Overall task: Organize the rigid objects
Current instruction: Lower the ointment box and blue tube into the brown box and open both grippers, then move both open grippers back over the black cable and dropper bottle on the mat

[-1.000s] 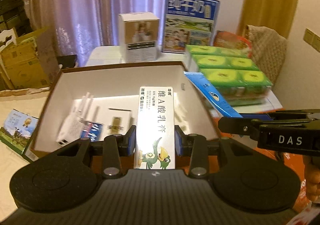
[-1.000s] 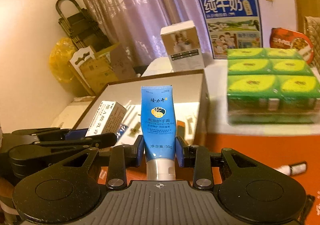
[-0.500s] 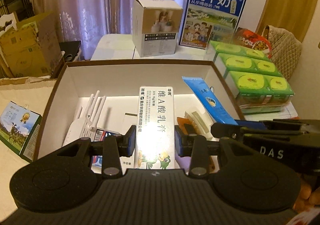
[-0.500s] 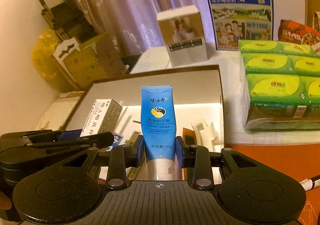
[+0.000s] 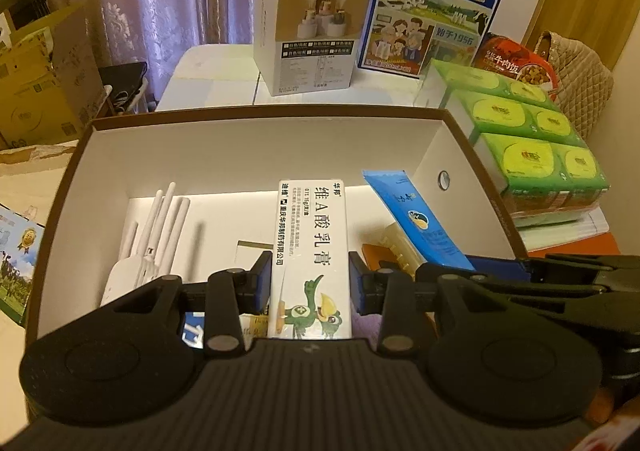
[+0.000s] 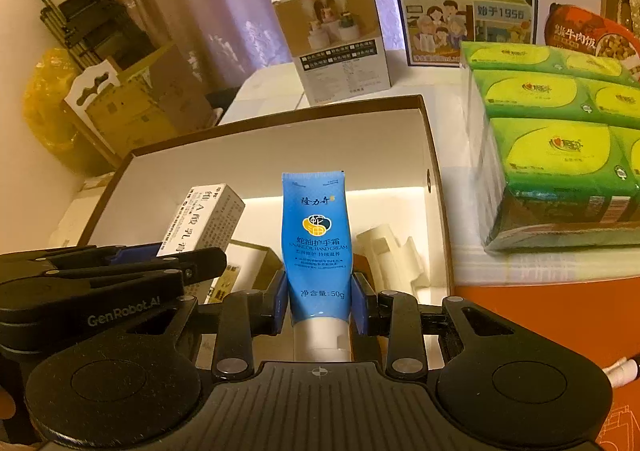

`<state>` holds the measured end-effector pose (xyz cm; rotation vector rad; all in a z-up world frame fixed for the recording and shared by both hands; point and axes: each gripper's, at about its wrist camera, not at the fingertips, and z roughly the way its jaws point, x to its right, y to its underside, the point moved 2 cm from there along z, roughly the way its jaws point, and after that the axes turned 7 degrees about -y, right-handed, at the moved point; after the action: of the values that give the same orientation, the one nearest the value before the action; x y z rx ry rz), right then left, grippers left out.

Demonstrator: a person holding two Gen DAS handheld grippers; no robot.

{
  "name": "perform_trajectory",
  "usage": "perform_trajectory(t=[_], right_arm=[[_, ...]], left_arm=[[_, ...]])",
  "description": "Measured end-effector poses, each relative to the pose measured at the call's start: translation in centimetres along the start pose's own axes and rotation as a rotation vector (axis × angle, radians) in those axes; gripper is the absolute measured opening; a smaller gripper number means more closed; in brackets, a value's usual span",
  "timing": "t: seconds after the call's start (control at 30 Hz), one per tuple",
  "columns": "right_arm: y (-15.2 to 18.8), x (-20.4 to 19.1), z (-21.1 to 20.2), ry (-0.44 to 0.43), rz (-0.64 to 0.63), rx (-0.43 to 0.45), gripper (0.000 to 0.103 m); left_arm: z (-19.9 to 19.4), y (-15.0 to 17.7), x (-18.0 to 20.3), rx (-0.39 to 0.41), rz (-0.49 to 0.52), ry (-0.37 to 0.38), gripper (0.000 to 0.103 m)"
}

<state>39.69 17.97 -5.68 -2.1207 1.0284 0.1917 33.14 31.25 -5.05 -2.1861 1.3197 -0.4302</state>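
White carton (image 5: 310,251): pinched by left tool (image 5: 310,283)
Blue tube (image 6: 316,239): pinched by right tool (image 6: 318,303)
Risk: tools colliding over brown box (image 5: 256,113)

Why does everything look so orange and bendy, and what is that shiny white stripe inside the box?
Left wrist view: warm room light tints everything, the fisheye lens bows the open box rim, and a bright band of light crosses its floor behind the white carton. Right wrist view: same tint and stripe behind the blue tube; the picture's corners go dark.

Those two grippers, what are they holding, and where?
Left gripper clamps a white ointment carton near its lower end; right gripper clamps a blue hand cream tube just above its cap.
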Motion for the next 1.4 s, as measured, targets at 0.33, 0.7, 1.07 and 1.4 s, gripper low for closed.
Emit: perform_trajectory(t=[0.33, 0.7, 1.07, 1.4], right_arm=[[-1.3, 0.6, 1.9, 0.017, 0.01, -0.023, 0.03], [-2.2, 1.1, 3.4, -0.001, 0.05, -0.027, 0.035], [-1.8, 0.2, 3.5, -0.004, -0.001, -0.044, 0.045], [-1.6, 0.1, 3.0, -0.007, -0.009, -0.037, 0.047]], left_arm=[[2.8, -1.5, -0.1, -0.029, 0.004, 0.006, 0.033], [3.9, -2.3, -1.4, -0.016, 0.001, -0.017, 0.046], [3.3, -1.7, -2.2, -0.025, 0.005, -0.022, 0.047], [2.0, -1.3, -2.1, -0.014, 0.007, -0.017, 0.047]])
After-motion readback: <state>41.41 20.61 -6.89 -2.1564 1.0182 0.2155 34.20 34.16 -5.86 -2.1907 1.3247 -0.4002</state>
